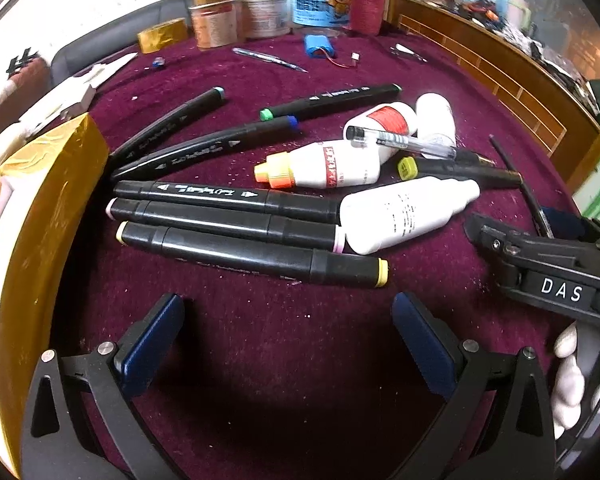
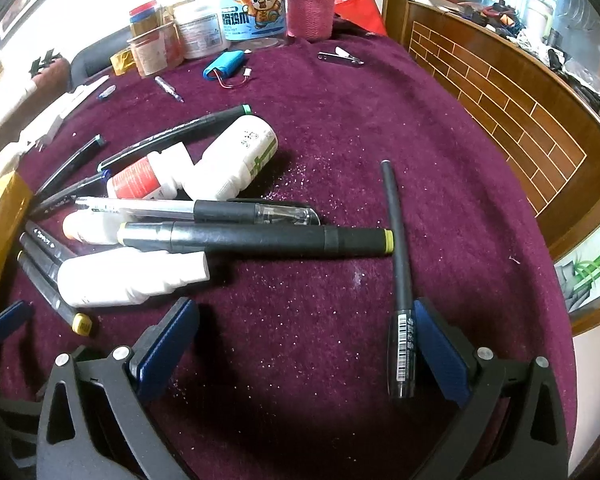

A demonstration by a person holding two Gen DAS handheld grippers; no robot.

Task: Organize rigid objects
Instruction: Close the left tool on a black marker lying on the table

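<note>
Down at about 5 o'clock in my right wrist view, a slim black pen [image 2: 396, 264] lies on the maroon table [image 2: 380, 120], its barcoded end just inside the right finger of my right hand-held gripper [image 2: 306, 344]. That gripper is spread wide and grasping nothing, though the pad looks to be touching the pen or nearly so; I can't say which. My left hand-held gripper [image 1: 288, 344] is released too, hovering over bare cloth with three black markers [image 1: 228, 224] lined up side by side at 12 o'clock.

My guess is the pen is next. To do it well I'd shift right a bit so the barrel sits centered between the pads, then clamp across the barcode section, not the thin tapered tip, because a round barrel will roll out of an off-center pinch.

The pen is matte black, skinny, and apart from the pile except where it seems to cross the tip of the yellow-capped marker [image 2: 260, 240] at 12 o'clock. That marker lies against a clear gel pen [image 2: 196, 210] and some white bottles [image 2: 128, 280], so I'd lift straight up to avoid nudging them.
</note>
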